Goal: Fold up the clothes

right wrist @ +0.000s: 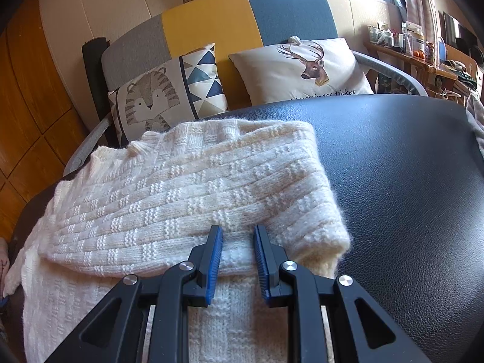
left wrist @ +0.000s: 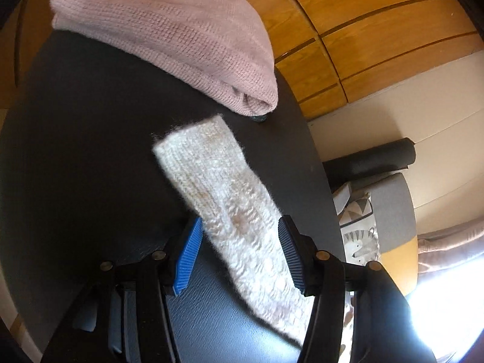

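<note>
The left gripper, jaws apart, straddles the cream sleeve running toward eleven o'clock; the right gripper pinches the cream sweater.

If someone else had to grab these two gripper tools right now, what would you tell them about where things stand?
Left gripper: jaws apart, the cream sweater's sleeve lies loose between them on the black table.
Right gripper: jaws narrow, resting at the folded edge of the cream sweater; whether it pinches the knit is unclear.
Done: pink sweater lies folded at the table's far side.
Left: fold the sleeve in and finish the cream sweater.
</note>
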